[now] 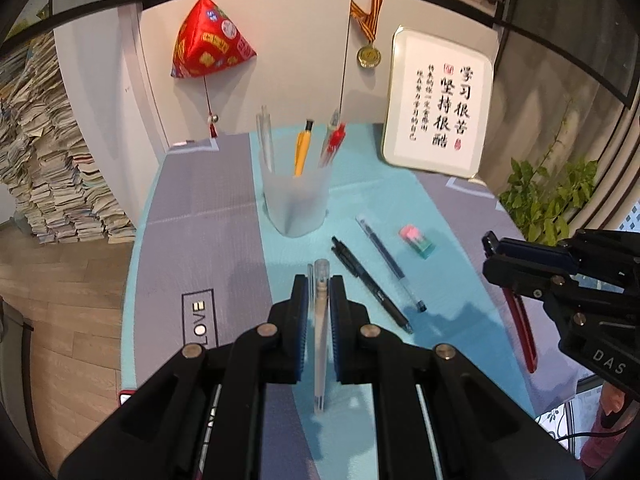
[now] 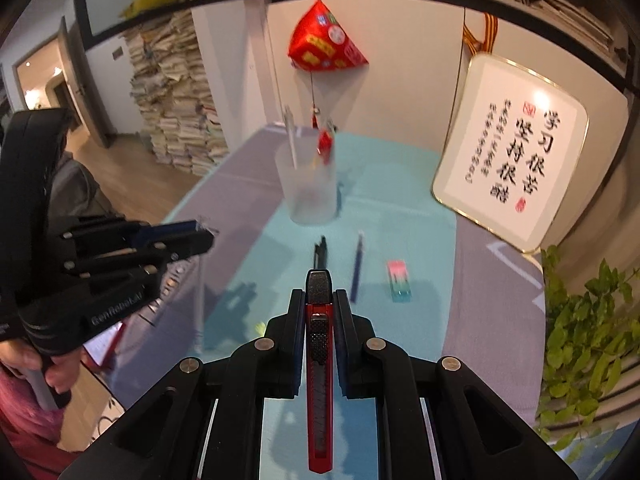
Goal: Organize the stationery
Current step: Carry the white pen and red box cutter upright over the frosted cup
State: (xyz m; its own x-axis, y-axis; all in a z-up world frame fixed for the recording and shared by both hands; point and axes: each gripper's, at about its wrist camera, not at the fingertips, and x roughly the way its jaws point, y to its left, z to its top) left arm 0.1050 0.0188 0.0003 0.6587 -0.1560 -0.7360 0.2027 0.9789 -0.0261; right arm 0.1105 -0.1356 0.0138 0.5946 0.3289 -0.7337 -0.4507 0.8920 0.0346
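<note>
A frosted clear pen [image 1: 321,332] is pinched between the pads of the left gripper [image 1: 319,300], held along the line of the fingers with its capped end pointing to twelve o'clock, so that it can be dropped end-first into a container. In the right gripper [image 2: 319,312] a red utility knife [image 2: 320,380] is clamped the same way, lengthwise, black tip forward. Both tools are carried clear of the table mat [image 1: 192,224].

At twelve o'clock from the left gripper stands the frosted pen cup [image 1: 295,200], upright on the teal strip of the mat, already holding a yellow pen [image 1: 302,152], a red-trimmed pen [image 1: 332,142] and a clear one; it is judged to be the destination for what is being carried. Between cup and grippers, at about one o'clock, a black pen [image 1: 368,284] and a blue pen [image 1: 390,264] are left lying side by side, apart from each other, and a pink-and-green eraser [image 1: 417,242] lies further out at two o'clock.

A framed calligraphy board [image 1: 438,104] is leaned against the wall behind, beside a hanging medal [image 1: 369,56] and a red fabric ornament [image 1: 210,42]. The tidying is judged about half done.
</note>
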